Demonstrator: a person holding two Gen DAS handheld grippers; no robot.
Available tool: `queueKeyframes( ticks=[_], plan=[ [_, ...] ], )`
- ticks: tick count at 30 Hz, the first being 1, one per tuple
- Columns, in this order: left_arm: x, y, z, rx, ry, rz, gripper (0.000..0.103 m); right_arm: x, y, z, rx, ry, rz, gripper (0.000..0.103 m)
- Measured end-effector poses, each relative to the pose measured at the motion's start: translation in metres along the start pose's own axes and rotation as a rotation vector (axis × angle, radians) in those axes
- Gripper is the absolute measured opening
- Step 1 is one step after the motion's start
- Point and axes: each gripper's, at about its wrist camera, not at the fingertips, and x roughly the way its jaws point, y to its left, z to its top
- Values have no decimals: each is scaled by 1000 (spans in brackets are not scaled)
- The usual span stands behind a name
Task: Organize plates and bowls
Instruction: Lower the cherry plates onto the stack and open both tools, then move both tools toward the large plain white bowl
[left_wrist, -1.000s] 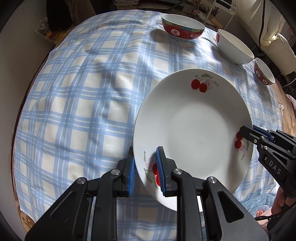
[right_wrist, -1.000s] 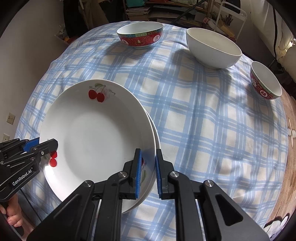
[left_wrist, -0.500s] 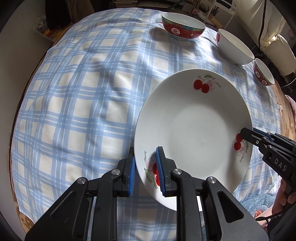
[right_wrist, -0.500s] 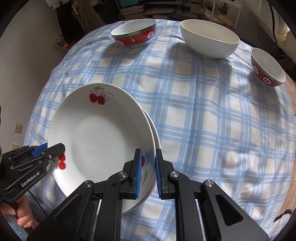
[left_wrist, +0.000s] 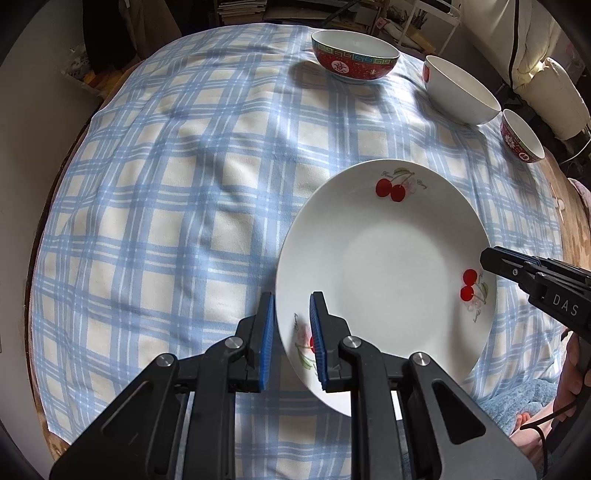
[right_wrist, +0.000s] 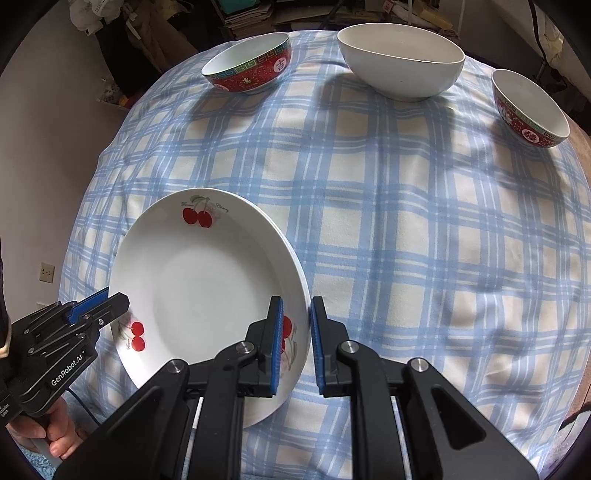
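A white plate with red cherry prints (left_wrist: 388, 266) (right_wrist: 207, 280) is at the near side of the checked tablecloth. The rim of a second plate (right_wrist: 295, 260) shows just under it. My left gripper (left_wrist: 291, 306) is shut on the plate's left rim, one blue pad inside and one outside. My right gripper (right_wrist: 297, 306) is shut on the opposite rim in the same way. Each gripper shows in the other's view: the right gripper (left_wrist: 491, 258) and the left gripper (right_wrist: 114, 301). Whether the plates rest on the cloth or hang above it is unclear.
Along the far side stand a red patterned bowl (left_wrist: 354, 62) (right_wrist: 247, 66), a large white bowl (left_wrist: 460, 92) (right_wrist: 400, 59) and a small red bowl (left_wrist: 521, 136) (right_wrist: 530, 109). The blue checked cloth (left_wrist: 166, 221) covers a round table. Shelves and furniture lie beyond.
The right wrist view has rolled a little, so the bowls and table shift in it. The plate stays between both pairs of pads. The left wrist view is nearly unchanged.
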Motion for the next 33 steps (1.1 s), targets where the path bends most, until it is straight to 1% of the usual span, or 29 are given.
queueKeyframes(
  ticks=[5, 9, 12, 14, 16, 18, 19, 20, 21, 23, 24, 25, 26, 28, 29, 31, 33],
  plan=[
    [0, -1, 0, 6, 4, 11, 19, 1, 0, 1, 2, 4, -1, 18],
    [-7, 2, 0, 1, -24, 7, 19, 2, 1, 2, -4, 4, -6, 18],
    [-7, 6, 1, -14, -30, 28, 19, 2, 1, 3, -6, 6, -6, 18],
    [-9, 8, 2, -27, -33, 16, 19, 1, 1, 4, 0, 4, 5, 18],
    [-11, 7, 4, -18, -42, 13, 19, -2, -2, 5, 7, -1, 13, 19],
    [-12, 2, 6, 13, -52, 22, 20, -6, -4, 8, 17, -6, 11, 28],
    [-13, 0, 7, 27, -56, 30, 21, -8, -5, 9, 23, -14, 0, 43],
    [-14, -2, 8, 36, -60, 36, 22, -12, -7, 10, 27, -26, -9, 53],
    [-15, -4, 9, 43, -64, 38, 25, -15, -8, 11, 28, -39, -14, 61],
    [-18, -6, 11, 53, -73, 42, 38, -22, -10, 14, 30, -61, -16, 63],
    [-19, -7, 13, 57, -78, 60, 57, -25, -11, 16, 33, -68, -12, 65],
    [-20, -8, 14, 58, -85, 82, 72, -28, -13, 19, 38, -74, -5, 70],
    [-22, -8, 16, 53, -94, 90, 73, -31, -15, 22, 44, -81, 2, 76],
    [-25, -7, 20, 45, -93, 70, 75, -37, -20, 29, 55, -102, 7, 83],
    [-27, -6, 22, 38, -90, 64, 77, -40, -22, 33, 58, -110, 4, 84],
    [-31, -6, 26, 23, -86, 77, 83, -47, -27, 42, 64, -126, 5, 84],
    [-37, -6, 32, 24, -100, 97, 84, -53, -34, 51, 77, -140, 9, 87]
  ],
)
